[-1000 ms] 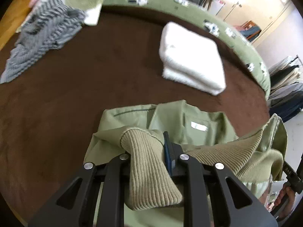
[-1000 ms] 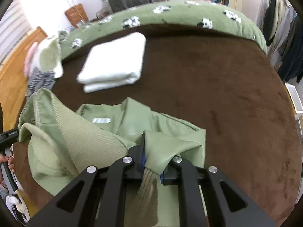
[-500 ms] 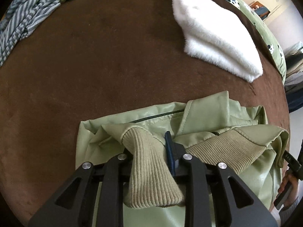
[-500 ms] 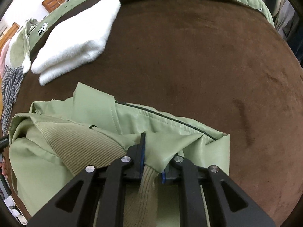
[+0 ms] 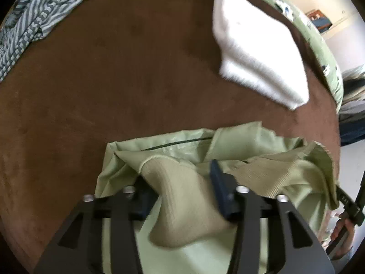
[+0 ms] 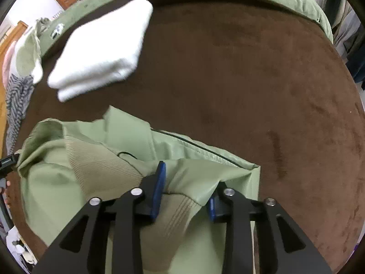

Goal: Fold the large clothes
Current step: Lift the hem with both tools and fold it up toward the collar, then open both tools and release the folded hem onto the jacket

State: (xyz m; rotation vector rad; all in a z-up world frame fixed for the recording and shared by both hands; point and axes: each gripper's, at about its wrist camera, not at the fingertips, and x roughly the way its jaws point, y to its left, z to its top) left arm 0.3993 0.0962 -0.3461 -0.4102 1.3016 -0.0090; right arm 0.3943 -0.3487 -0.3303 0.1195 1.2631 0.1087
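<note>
jacket [image 6: 95, 182] | light green, ribbed cuffs | folded | brown bedspread [image 6: 251, 80]

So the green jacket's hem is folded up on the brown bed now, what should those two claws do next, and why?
Probably lift both clear. The left gripper and right gripper have jaws opening, with the ribbed hem of the green jacket still lying between them, no longer pinched. The fold already rests on the brown bedcover, so backing straight out should leave it undisturbed.

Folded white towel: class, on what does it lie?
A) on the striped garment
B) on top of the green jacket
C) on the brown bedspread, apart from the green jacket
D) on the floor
C: the folded white towel rests on the brown bedspread, bare brown showing between it and the green jacket.
</note>
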